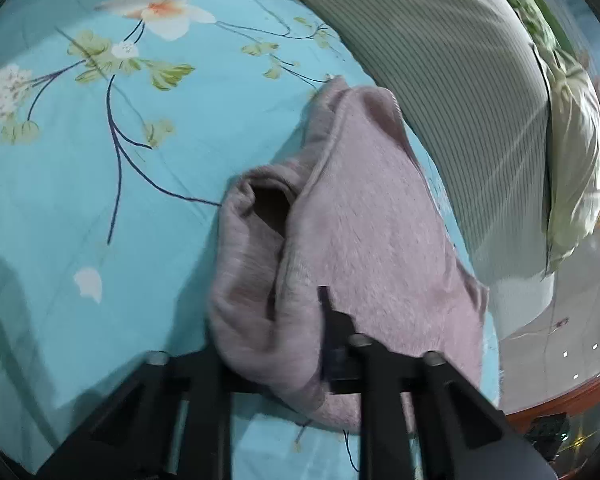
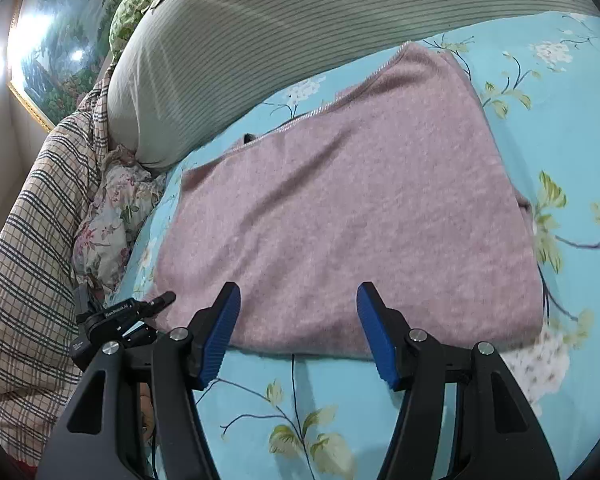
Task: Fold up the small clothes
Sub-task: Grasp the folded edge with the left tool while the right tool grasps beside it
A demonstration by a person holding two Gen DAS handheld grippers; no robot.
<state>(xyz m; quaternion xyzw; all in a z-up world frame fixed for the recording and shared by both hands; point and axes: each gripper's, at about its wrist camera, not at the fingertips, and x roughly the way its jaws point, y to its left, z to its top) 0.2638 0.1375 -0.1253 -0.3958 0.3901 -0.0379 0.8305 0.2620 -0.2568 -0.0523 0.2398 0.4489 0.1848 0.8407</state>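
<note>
A fuzzy mauve-pink knitted garment (image 2: pixel 340 216) lies folded flat on the turquoise floral bedsheet (image 2: pixel 572 92). My right gripper (image 2: pixel 298 308) is open and empty, its blue-padded fingers (image 2: pixel 220 336) hovering over the garment's near edge. In the left wrist view the same garment (image 1: pixel 364 240) is bunched up between the jaws of my left gripper (image 1: pixel 300 328); one black finger (image 1: pixel 332 320) shows in front of the cloth and the other is hidden behind it. A sleeve opening gapes at the left of the bunch.
A large grey striped pillow (image 2: pixel 260 32) lies along the far side of the bed, also in the left wrist view (image 1: pixel 460 80). A plaid quilt (image 2: pixel 32 260) and a floral cloth (image 2: pixel 112 216) are heaped at the left. The bed's edge and floor (image 1: pixel 560 340) show at the right.
</note>
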